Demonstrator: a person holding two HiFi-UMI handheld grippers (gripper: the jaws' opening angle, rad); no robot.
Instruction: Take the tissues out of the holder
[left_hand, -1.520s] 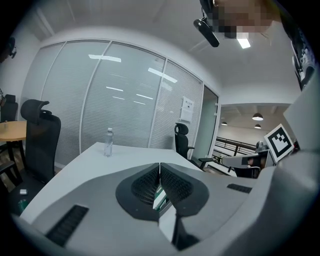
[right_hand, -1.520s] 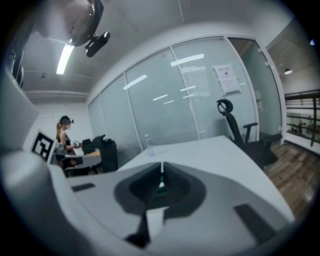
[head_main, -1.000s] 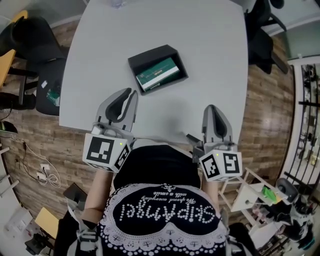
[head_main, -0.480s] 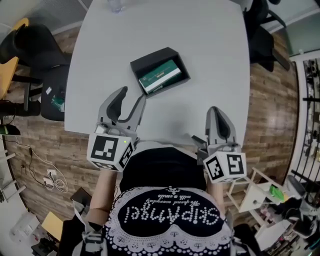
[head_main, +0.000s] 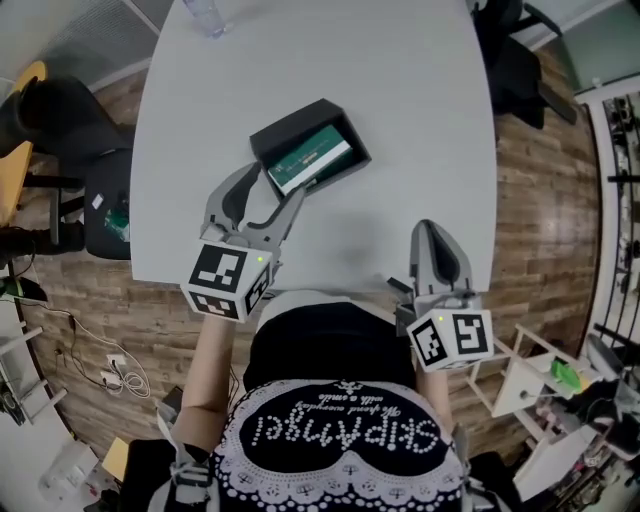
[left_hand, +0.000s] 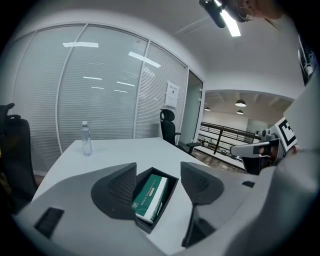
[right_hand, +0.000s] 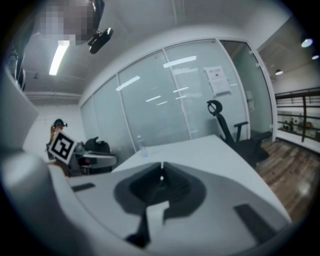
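A black open holder (head_main: 290, 131) lies on the grey table, with a green and white tissue pack (head_main: 309, 158) inside it. In the left gripper view the holder (left_hand: 170, 181) and the tissue pack (left_hand: 150, 196) sit straight ahead between the jaws. My left gripper (head_main: 265, 195) hovers just short of the holder's near corner, its jaws opening with nothing held. My right gripper (head_main: 436, 238) stays shut and empty at the table's near edge, well right of the holder.
A clear water bottle (left_hand: 87, 139) stands at the far end of the grey table (head_main: 420, 110). Office chairs (head_main: 60, 100) stand to the left and at the far right. A small white rack (head_main: 530, 385) sits on the wooden floor at right.
My left gripper has moved forward toward the holder and its jaws have spread apart. The right gripper has stayed where it was.
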